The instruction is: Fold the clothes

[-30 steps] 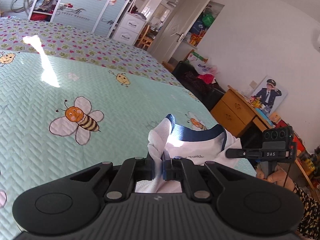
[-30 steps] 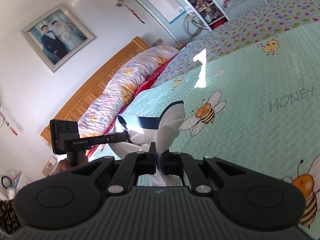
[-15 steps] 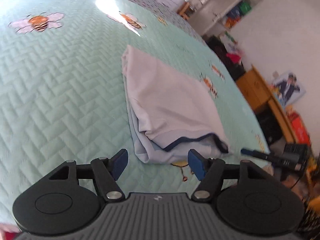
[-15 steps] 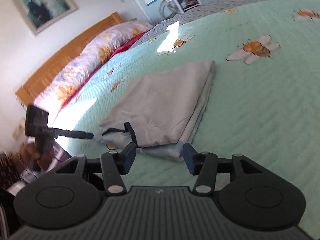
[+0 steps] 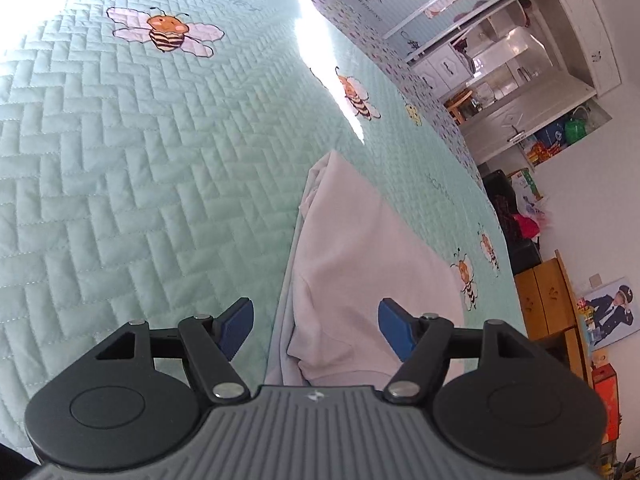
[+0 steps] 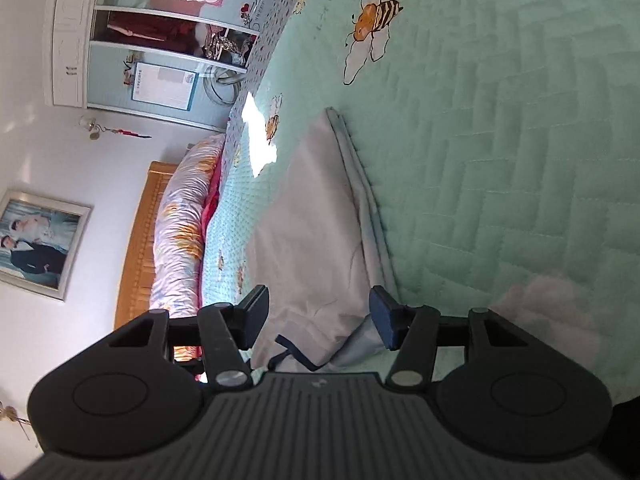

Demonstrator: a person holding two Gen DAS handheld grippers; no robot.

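I see the folded white garment lying lengthwise straight ahead on the bed, its near edge under both empty, spread hand-held grippers, left and right.

This is a home bedroom. A bed under a mint quilt printed with bees fills the room; at its head stand a wooden headboard and a flowered bolster, a framed portrait hangs beside them, and a wardrobe stands beyond the bed.
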